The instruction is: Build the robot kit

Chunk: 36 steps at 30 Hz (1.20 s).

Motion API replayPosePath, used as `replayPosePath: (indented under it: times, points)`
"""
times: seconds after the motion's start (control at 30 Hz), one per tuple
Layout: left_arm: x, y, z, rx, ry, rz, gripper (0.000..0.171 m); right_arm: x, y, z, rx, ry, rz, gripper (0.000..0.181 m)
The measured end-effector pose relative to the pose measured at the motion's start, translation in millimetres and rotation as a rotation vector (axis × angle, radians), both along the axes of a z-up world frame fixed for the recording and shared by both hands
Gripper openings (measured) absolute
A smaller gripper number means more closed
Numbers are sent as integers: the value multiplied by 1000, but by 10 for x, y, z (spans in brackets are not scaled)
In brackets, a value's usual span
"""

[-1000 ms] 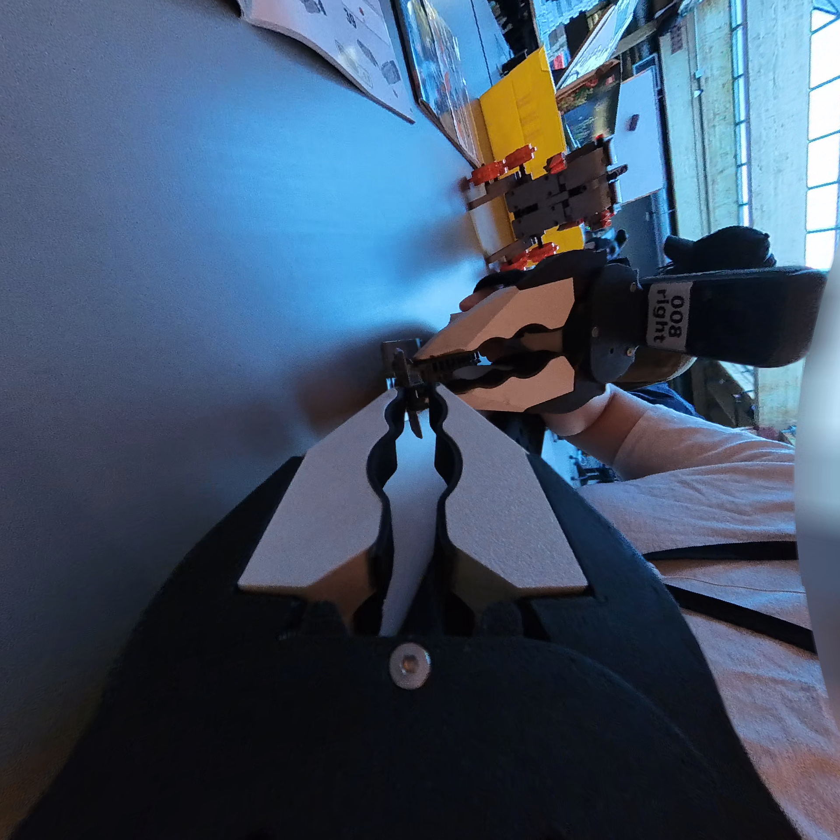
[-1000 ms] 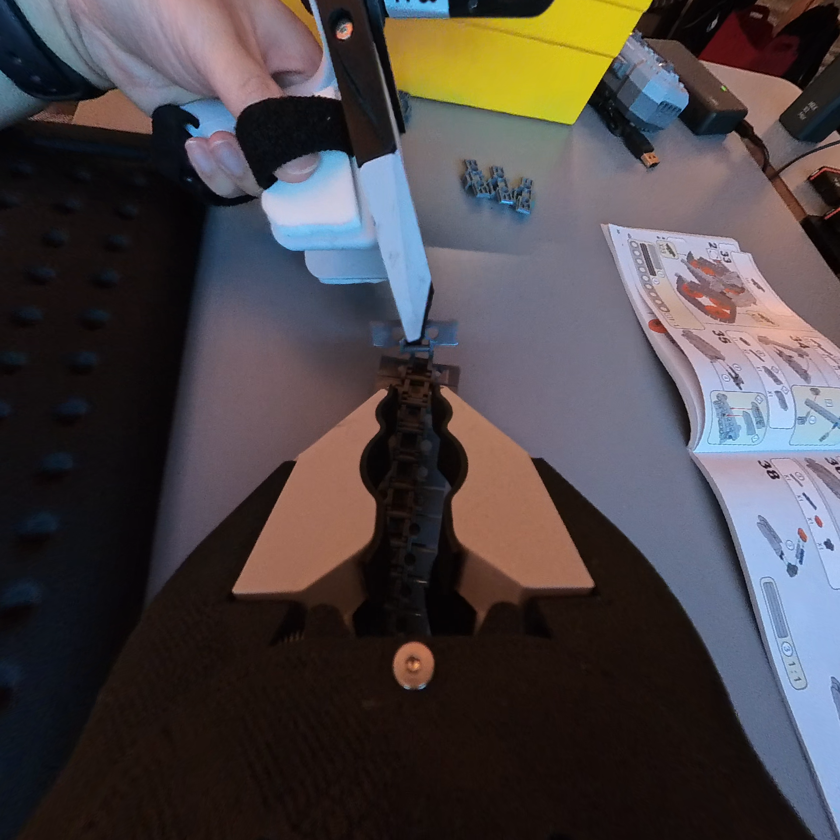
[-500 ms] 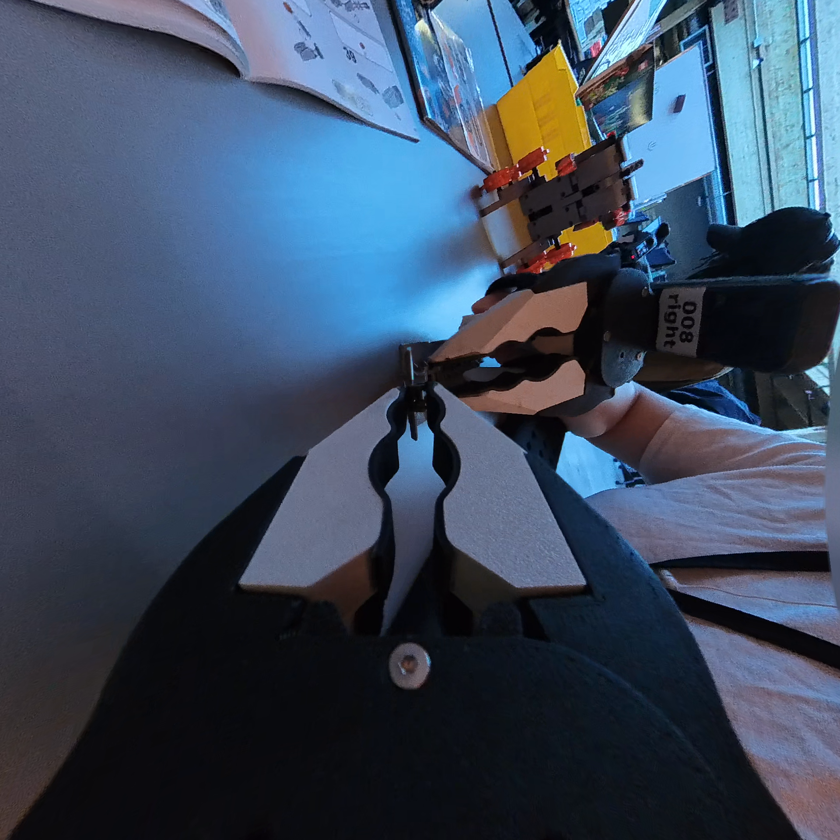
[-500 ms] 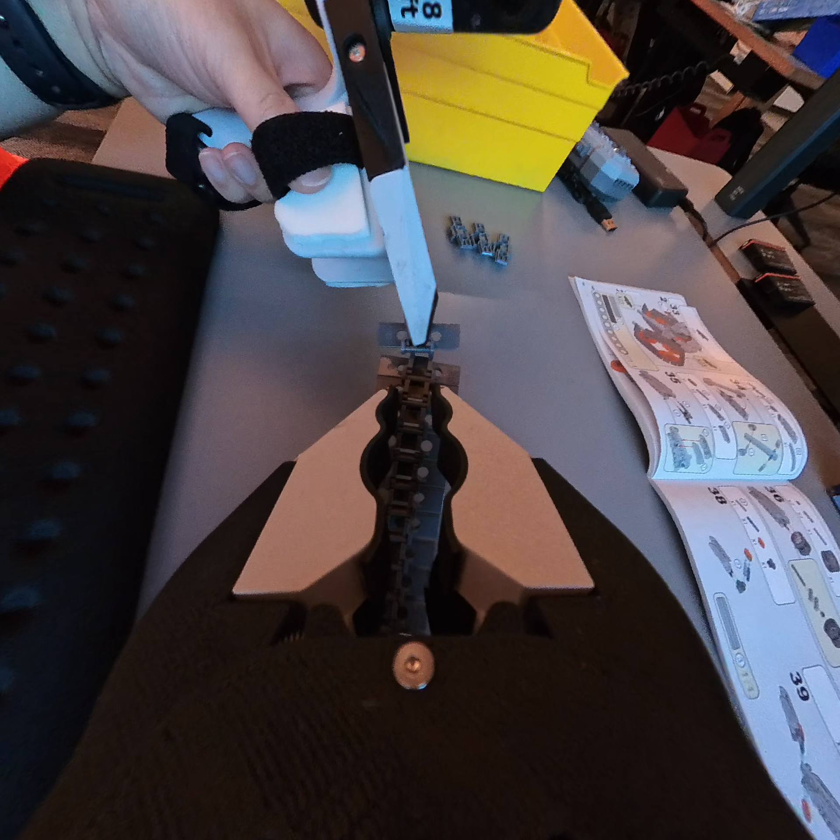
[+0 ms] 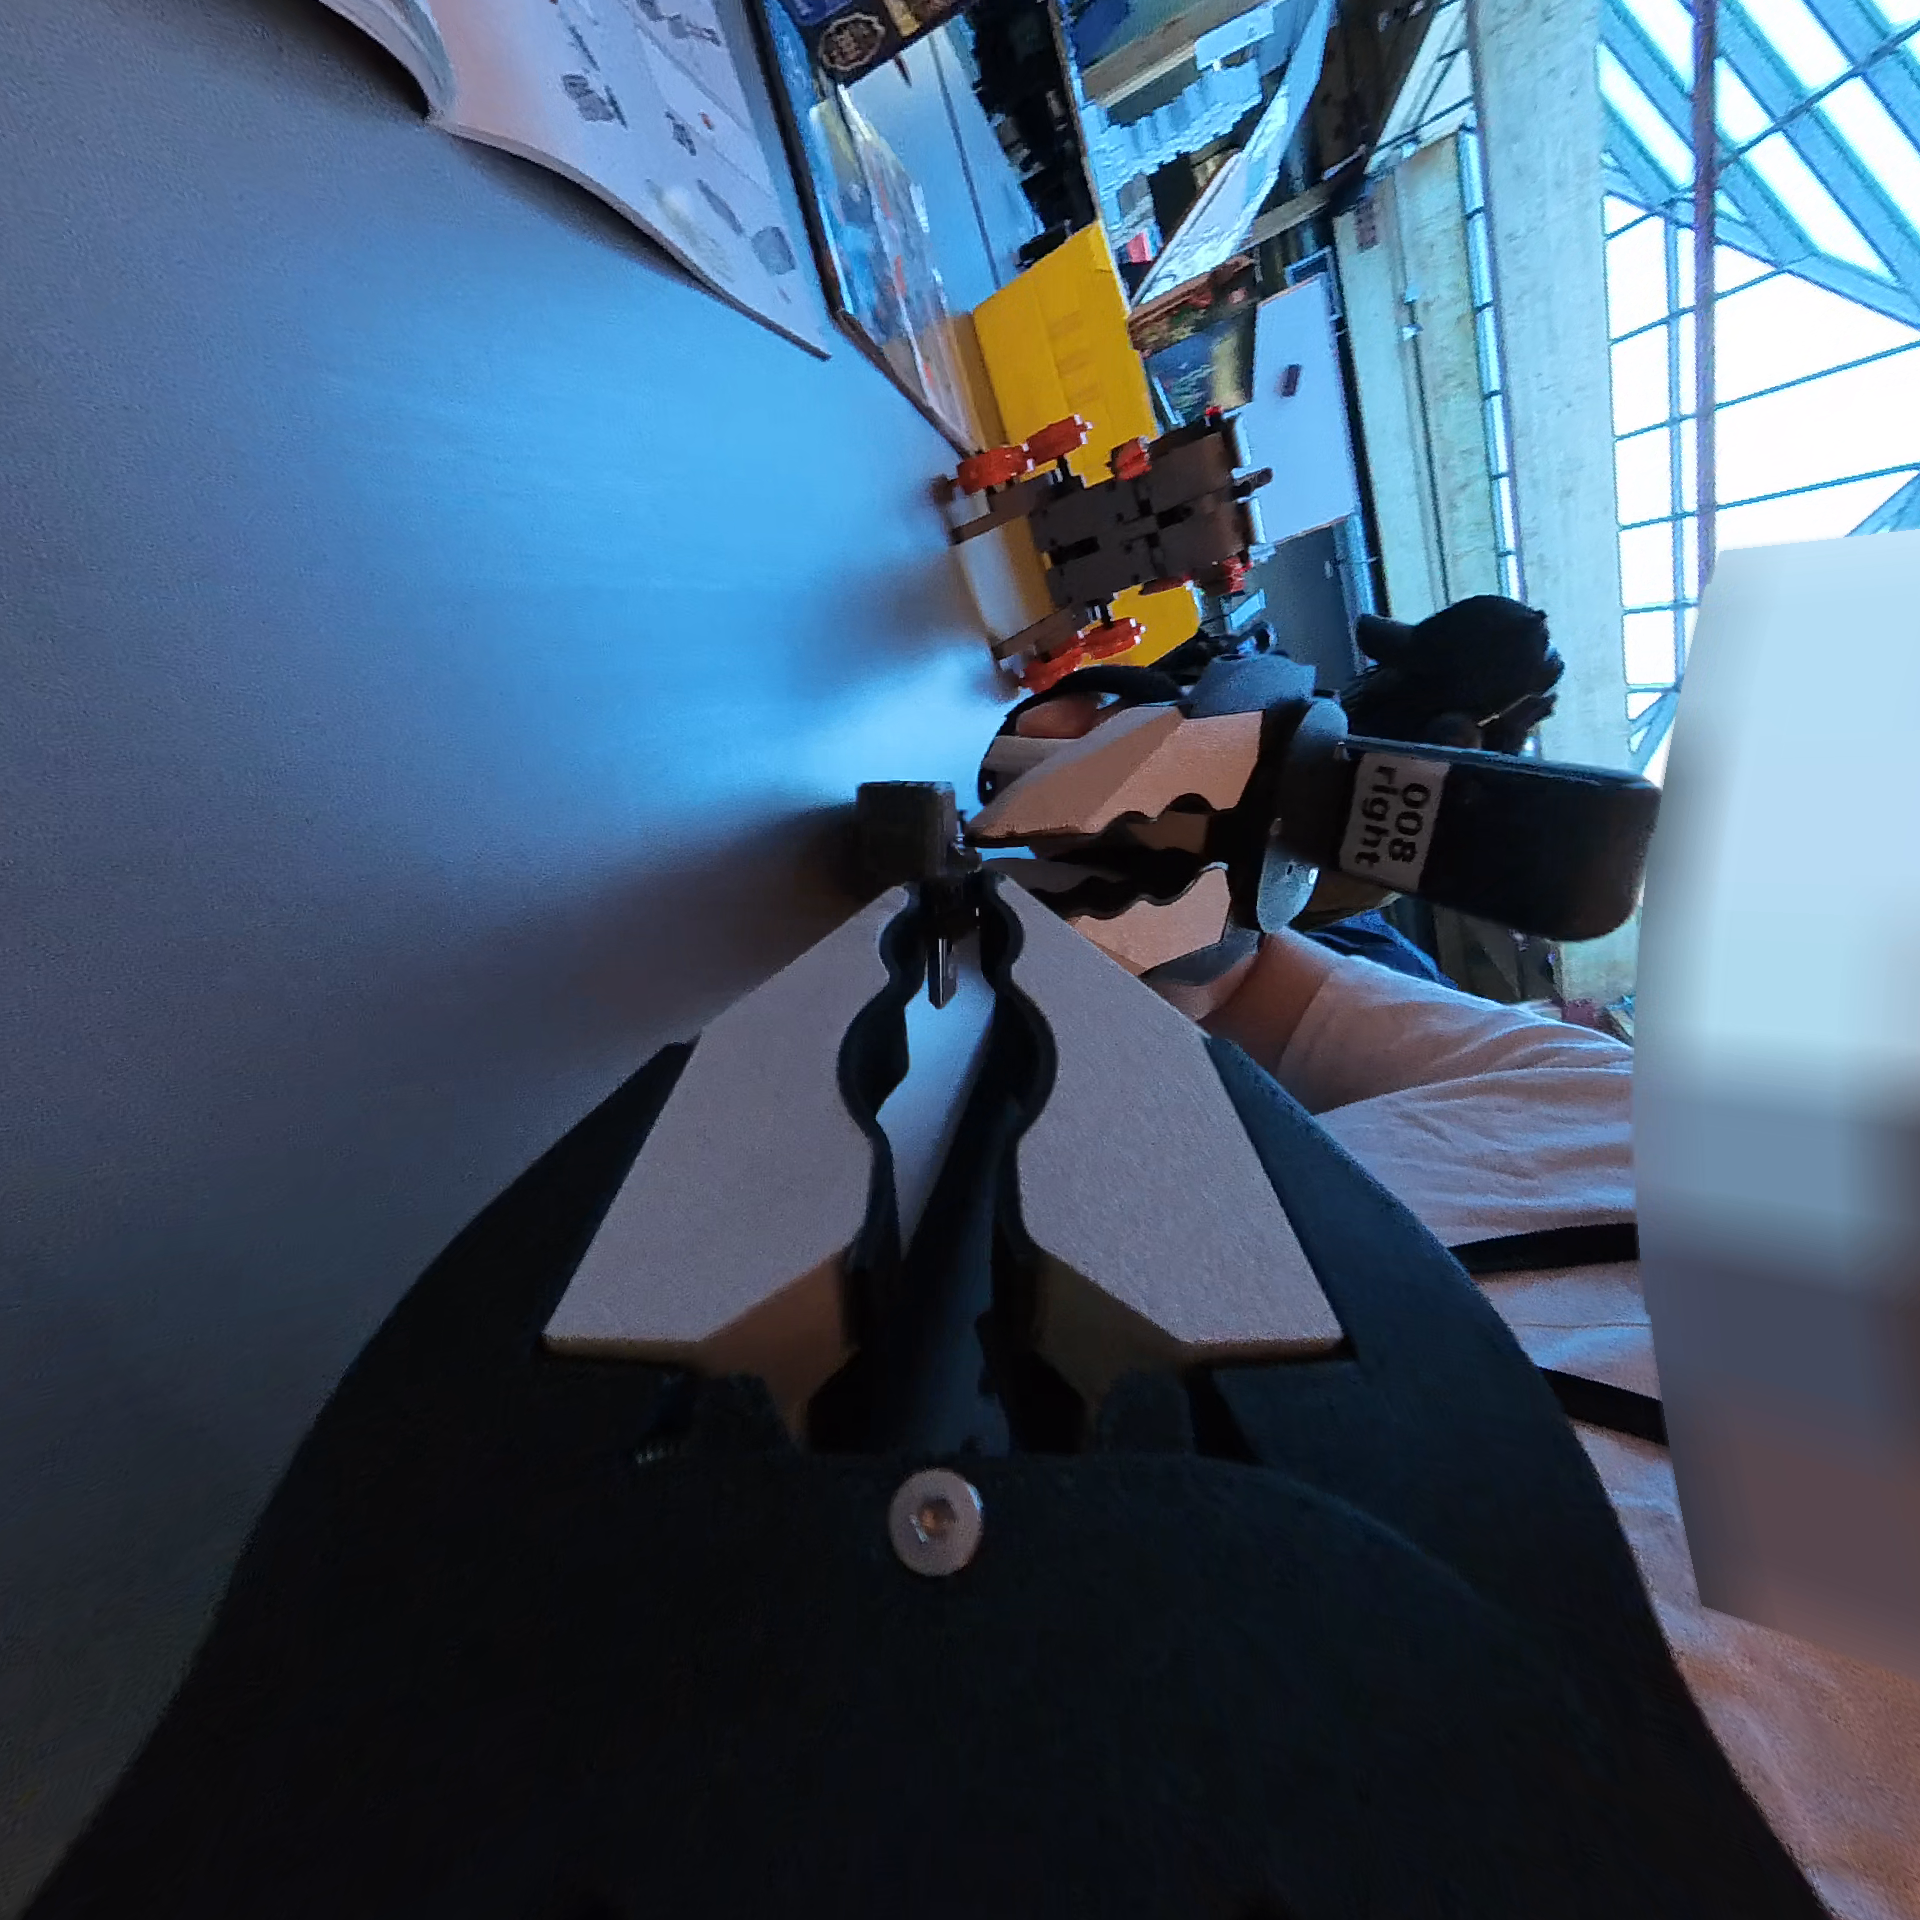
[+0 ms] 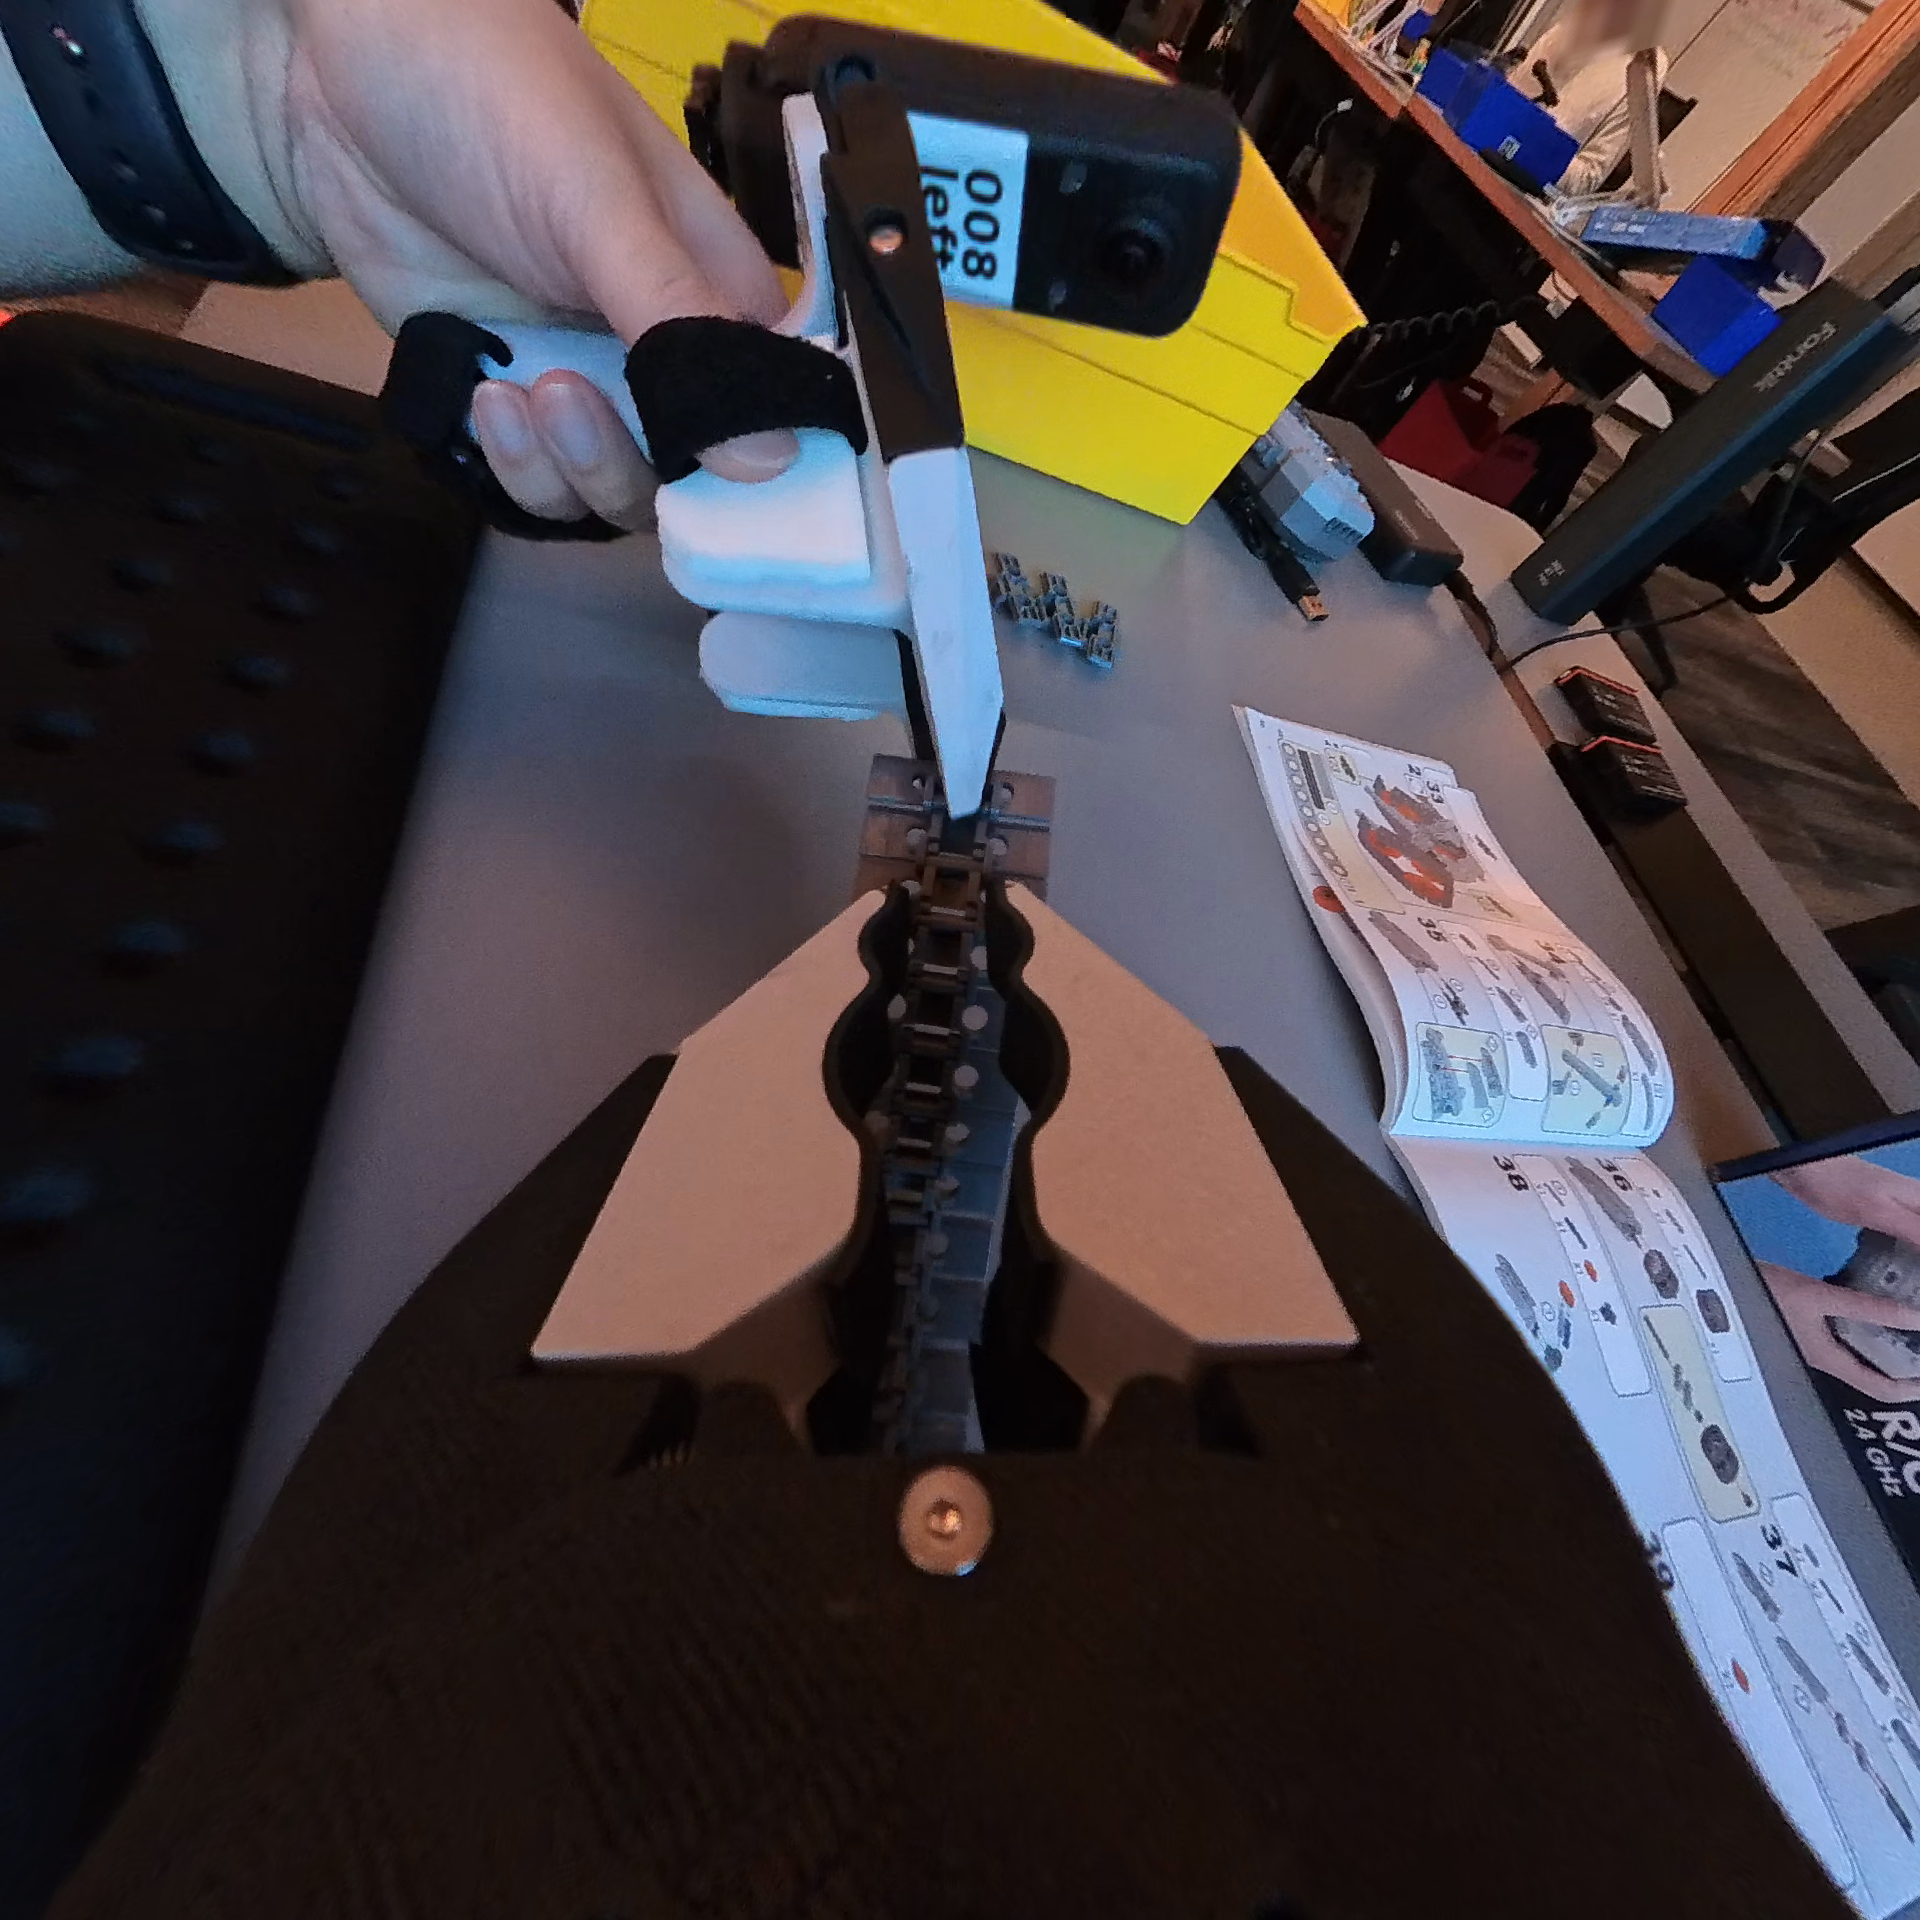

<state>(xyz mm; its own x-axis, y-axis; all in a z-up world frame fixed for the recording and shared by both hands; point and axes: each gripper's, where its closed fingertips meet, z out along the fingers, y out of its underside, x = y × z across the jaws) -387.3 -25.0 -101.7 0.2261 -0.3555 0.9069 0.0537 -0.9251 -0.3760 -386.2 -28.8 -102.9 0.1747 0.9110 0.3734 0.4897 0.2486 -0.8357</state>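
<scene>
While the right gripper (image 6: 951, 894) clamps a dark grey plastic link chain (image 6: 940, 1049) lengthwise between its fingers, the chain's far end meets a small grey link piece (image 6: 956, 821) just above the grey table (image 6: 623, 831). From above, the left gripper (image 5: 945, 904) pinches that piece at right angles.

The left gripper (image 5: 948, 914) pinches a small dark piece (image 5: 940, 961) at its fingertips, jaws nearly together; just beyond the tips sits a dark link (image 5: 902, 831) against the grey table (image 5: 416, 727); the right gripper (image 5: 997, 842) meets that link from the side; well beyond it stands an orange-and-black model (image 5: 1112, 540) before a yellow bin (image 5: 1060, 343); an open booklet (image 5: 644, 135) lies farther off.
</scene>
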Motion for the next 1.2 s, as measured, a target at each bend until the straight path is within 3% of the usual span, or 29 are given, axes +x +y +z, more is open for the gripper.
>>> replayPosePath:
  times: [0.13,0.23,0.4,0.5,0.57,0.73,1.0,1.2]
  points:
    - [-9,-25,-36,50,44,-17,7,-8,-16,-35,-54,21,21,13]
    - [-4,-45,-32,119,111,-36,7,-2,-50,12,-219,108,70,15]
    - [92,-131,71,275,204,-84,7,96,134,264,-730,352,109,33]
    - [182,-180,119,354,257,-106,7,123,28,228,-1077,339,266,33]
    - [225,-198,129,389,299,-119,7,140,-83,246,-1182,330,361,30]
    - [300,-236,155,429,354,-155,7,134,-193,237,-1224,278,404,17]
    - [367,-251,211,463,348,-180,7,205,-181,285,-1368,320,437,12]
    - [376,-261,188,475,380,-197,7,211,-190,255,-1338,294,423,12]
